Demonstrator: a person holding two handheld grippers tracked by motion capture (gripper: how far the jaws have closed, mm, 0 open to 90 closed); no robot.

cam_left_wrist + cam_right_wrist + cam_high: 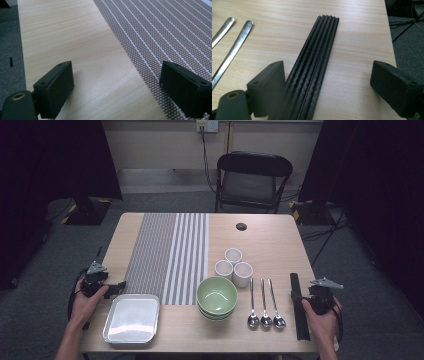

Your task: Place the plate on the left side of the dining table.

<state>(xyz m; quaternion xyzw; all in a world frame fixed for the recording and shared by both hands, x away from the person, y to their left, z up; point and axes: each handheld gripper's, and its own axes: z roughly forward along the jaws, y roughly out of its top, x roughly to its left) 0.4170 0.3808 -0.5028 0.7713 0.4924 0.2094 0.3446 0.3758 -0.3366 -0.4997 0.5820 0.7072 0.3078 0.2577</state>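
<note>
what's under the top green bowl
The top green bowl sits nested in at least one more green bowl, whose rim shows just beneath it. How many are stacked is unclear, and the table under the stack is covered.

Both grippers, the left gripper [116, 287] and the right gripper [296, 296], are black with blocky screwed fingers [56, 87], grey three-cornered top plates and trailing black cables; forearms bare.

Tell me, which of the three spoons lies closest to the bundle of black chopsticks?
The rightmost spoon. It lies next to the black chopsticks, while the other two spoons lie farther left, toward the green bowls.
</note>
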